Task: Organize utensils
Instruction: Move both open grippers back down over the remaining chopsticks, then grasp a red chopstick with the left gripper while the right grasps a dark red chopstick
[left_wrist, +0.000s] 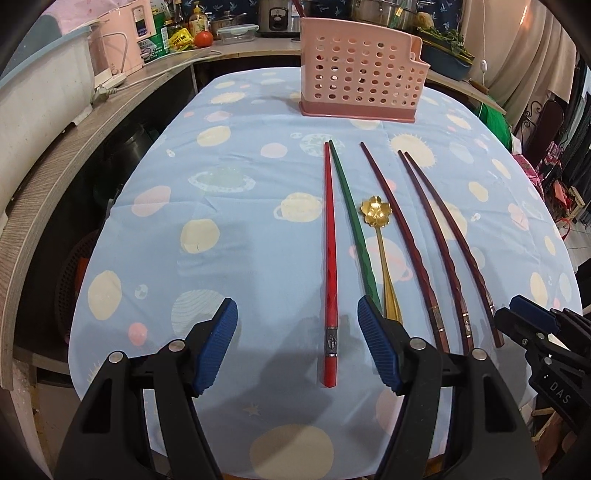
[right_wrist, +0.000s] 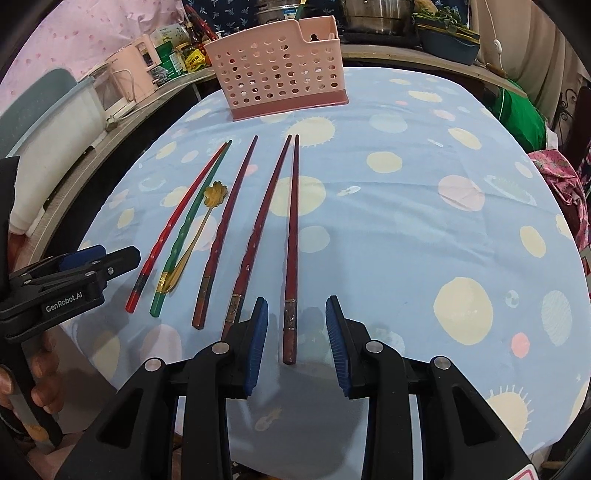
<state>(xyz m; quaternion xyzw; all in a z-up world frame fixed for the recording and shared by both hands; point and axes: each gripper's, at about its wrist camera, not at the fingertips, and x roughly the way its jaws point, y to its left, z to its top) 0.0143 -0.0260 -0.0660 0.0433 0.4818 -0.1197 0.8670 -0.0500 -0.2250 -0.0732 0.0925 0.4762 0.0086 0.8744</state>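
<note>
While both claws gape wide | left gripper (left_wrist: 297, 345) straddles red chopstick (left_wrist: 330, 258) (butt end) | I should centre, descend, pinch.

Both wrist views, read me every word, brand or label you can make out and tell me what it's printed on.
"GenRobot.AI": on the side of the left gripper, seen in the right wrist view.
"DAS": on the body of the right gripper, seen in the left wrist view; any further letters are cut off.
Labels on the bottles and packets on the back counter: too small and blurred to read.
</note>
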